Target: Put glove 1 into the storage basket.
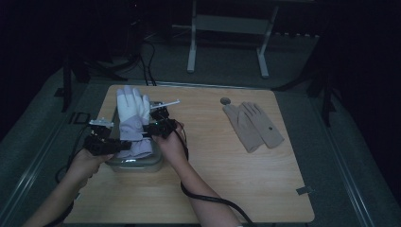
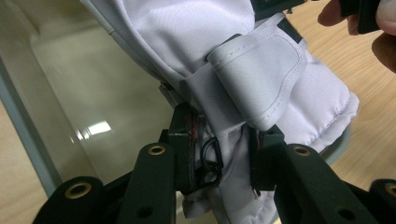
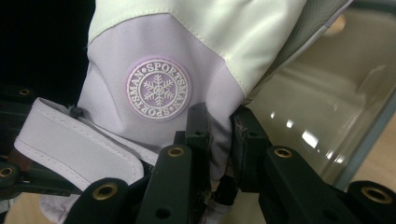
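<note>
Both claws, left claw (image 2: 219,140) and right claw (image 3: 219,126), pinch the soft, light ski glove (image 1: 134,124) at its cuff above the glass container (image 1: 137,163).

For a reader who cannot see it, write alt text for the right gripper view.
The right gripper is shut on the cuff edge of a padded lilac and white ski glove with a round snowflake badge. Behind and to the right lies a clear glass container, with light wooden table at the far right.
</note>
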A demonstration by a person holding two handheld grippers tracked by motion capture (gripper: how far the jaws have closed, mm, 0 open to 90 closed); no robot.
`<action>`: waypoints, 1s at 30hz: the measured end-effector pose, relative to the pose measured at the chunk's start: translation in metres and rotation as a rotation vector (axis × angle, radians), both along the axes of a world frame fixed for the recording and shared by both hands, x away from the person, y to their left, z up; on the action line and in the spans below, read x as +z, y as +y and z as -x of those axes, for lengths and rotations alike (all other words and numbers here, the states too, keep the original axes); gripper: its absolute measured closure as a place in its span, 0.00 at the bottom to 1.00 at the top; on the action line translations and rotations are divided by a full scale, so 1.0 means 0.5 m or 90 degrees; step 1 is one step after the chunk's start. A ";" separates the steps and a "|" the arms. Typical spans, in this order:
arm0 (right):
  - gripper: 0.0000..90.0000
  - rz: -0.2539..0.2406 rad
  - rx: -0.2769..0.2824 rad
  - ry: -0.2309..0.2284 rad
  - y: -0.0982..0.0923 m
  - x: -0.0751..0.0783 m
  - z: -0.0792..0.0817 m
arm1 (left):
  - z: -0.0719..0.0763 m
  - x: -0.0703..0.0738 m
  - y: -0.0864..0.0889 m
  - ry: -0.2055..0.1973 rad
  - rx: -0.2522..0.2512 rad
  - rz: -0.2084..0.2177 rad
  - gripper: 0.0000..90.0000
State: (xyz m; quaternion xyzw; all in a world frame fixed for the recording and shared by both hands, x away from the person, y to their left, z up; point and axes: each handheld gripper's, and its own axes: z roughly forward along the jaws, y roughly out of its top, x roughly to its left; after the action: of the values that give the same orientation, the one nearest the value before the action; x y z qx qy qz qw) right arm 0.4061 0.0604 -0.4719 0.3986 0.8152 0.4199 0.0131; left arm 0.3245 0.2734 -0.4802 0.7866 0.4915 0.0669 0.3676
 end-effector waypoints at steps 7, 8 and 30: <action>0.88 0.020 -0.006 0.024 0.008 -0.039 0.004 | -0.004 -0.030 0.004 0.037 -0.005 0.002 0.76; 0.88 0.021 -0.007 0.024 0.008 -0.040 0.006 | -0.004 -0.031 0.004 0.038 -0.005 0.003 0.75; 0.88 0.062 -0.016 0.056 -0.003 -0.067 0.004 | 0.001 -0.007 -0.003 -0.013 -0.003 -0.004 0.41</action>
State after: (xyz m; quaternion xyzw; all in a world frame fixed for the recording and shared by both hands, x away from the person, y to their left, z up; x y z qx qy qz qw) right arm 0.4041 0.0590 -0.5055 0.4261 0.8293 0.3615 0.0019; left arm 0.3240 0.2717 -0.4836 0.7882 0.4854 0.0755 0.3706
